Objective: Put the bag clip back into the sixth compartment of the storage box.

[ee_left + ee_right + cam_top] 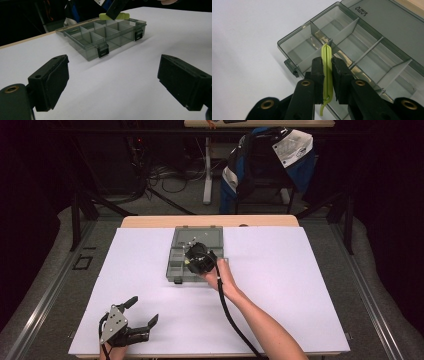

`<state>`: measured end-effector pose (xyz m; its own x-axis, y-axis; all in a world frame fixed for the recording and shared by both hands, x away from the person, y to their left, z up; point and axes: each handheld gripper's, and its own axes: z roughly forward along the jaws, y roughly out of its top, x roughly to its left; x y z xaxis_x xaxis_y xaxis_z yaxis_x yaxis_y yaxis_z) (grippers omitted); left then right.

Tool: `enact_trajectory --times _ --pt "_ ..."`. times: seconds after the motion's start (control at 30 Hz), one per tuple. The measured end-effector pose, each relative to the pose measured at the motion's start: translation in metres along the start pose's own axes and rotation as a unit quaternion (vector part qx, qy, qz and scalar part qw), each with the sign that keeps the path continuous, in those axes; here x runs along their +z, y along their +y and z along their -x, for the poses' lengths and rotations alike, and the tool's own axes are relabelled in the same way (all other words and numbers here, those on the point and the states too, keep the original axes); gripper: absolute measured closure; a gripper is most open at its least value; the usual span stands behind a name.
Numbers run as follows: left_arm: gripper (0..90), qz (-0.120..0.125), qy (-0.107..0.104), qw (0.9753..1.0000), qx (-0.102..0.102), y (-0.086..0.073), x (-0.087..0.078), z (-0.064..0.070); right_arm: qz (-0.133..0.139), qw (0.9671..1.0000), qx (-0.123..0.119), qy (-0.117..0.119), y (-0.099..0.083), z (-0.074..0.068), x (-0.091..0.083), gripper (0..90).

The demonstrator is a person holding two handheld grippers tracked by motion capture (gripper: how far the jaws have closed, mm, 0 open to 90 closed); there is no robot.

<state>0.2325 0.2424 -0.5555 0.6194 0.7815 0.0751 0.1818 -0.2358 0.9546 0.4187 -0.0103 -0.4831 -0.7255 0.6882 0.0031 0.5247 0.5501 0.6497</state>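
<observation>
A smoky grey compartment box lies open at the table's middle back, its lid laid flat behind it. My right gripper hovers over the box, shut on a thin yellow-green strip that stands on edge between its jaws above the dividers. In the left gripper view the same box sits ahead with the yellow-green piece under the other gripper's dark tip. My left gripper rests near the front left edge, open, its pads wide apart over bare table.
White sheet covers the table. The box's two black latches face the left gripper. A chair with a blue jacket and table legs stand behind the far edge. The right gripper's cable trails along the forearm.
</observation>
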Motion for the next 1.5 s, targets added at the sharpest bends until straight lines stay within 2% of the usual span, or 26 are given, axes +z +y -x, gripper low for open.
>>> enact_trajectory --times 0.23,0.4,0.57,0.6,0.73,1.07,1.13,1.2,1.4,1.5 --pt "10.1 0.001 0.0 1.0 0.0 0.0 0.0 0.0 -0.008 1.0 0.003 -0.003 0.005 -0.003 0.004 80.2" --pt "10.1 0.001 0.0 1.0 0.0 0.0 0.0 0.0 -0.012 0.9998 0.015 -0.008 0.007 -0.004 0.009 80.1" --pt "10.1 0.0 0.001 1.0 0.006 0.0 0.0 0.0 -0.02 0.9993 0.031 -0.012 0.009 -0.003 0.013 80.0" --pt "10.1 0.0 0.002 1.0 0.006 0.0 0.0 0.001 -0.021 0.9988 0.043 -0.011 0.009 -0.003 0.013 80.0" --pt "10.1 0.0 0.001 1.0 0.005 0.0 0.0 0.0 -0.022 0.9989 0.04 -0.01 0.01 -0.002 0.016 80.0" --pt "10.1 0.003 0.003 1.0 0.004 0.001 -0.001 0.001 -0.021 0.9981 0.056 -0.015 0.013 -0.002 0.022 80.0" --pt "10.1 0.003 0.004 1.0 0.005 0.001 -0.001 0.001 -0.029 0.9974 0.064 -0.016 0.013 -0.002 0.024 80.0" --pt "10.1 0.003 0.004 1.0 0.004 0.001 -0.001 0.001 -0.032 0.9976 0.059 -0.015 0.013 -0.001 0.024 80.0" --pt "10.1 0.005 0.003 1.0 0.005 0.001 -0.001 0.001 -0.036 0.9973 0.062 -0.016 0.012 0.0 0.028 80.0" --pt "10.1 0.004 0.003 1.0 0.004 0.001 -0.001 0.001 -0.032 0.9969 0.07 -0.016 0.011 0.0 0.03 80.0"
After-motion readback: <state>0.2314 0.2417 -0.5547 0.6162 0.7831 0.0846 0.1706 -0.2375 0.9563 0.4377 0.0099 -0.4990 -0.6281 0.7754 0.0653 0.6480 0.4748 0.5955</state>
